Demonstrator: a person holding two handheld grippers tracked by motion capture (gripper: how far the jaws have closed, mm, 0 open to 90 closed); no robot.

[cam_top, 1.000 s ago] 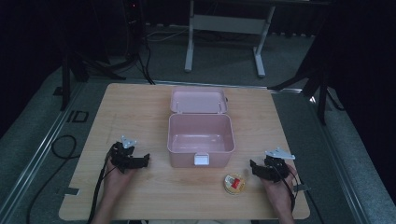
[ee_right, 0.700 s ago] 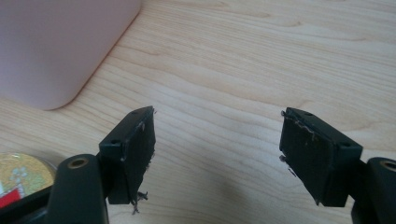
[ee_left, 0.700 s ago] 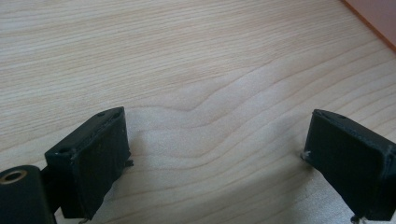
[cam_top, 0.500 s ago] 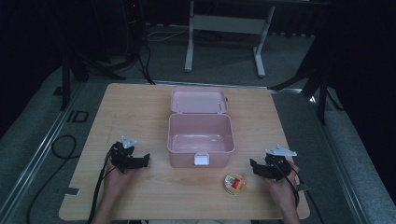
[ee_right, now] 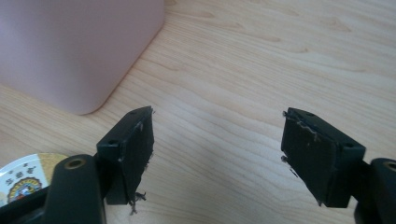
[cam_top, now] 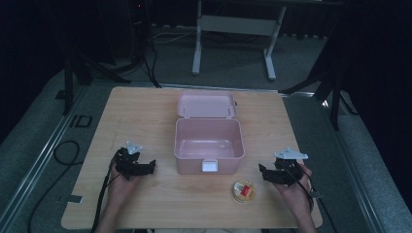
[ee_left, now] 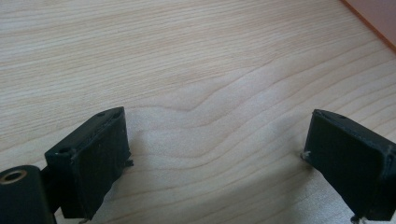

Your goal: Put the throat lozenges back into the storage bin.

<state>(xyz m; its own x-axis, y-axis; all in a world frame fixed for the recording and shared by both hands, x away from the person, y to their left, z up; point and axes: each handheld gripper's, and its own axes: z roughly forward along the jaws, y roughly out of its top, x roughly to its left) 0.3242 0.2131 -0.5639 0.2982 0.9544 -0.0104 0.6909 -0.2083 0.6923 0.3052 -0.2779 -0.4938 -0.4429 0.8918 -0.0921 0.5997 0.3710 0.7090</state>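
A pink box [cam_top: 209,143] stands open in the middle of the wooden table [cam_top: 145,116], its lid [cam_top: 206,105] tipped back and its inside bare. A small round tin [cam_top: 244,191] with a red and gold label lies in front of the box, to the right. My left gripper [cam_top: 150,168] rests on the table left of the box, open, with only wood between its jaws [ee_left: 219,154]. My right gripper [cam_top: 263,172] sits right of the tin, open and holding nothing [ee_right: 217,154]. The box corner [ee_right: 79,51] and the tin's edge [ee_right: 21,179] appear at the left of the right gripper view.
Black cables [cam_top: 63,153] trail off the table's left side onto the grey floor. A white metal stand [cam_top: 233,29] is behind the table. Dark stand legs [cam_top: 330,92] are at the back right.
The right gripper has shifted slightly; the left gripper, the box and the tin stay where they were.
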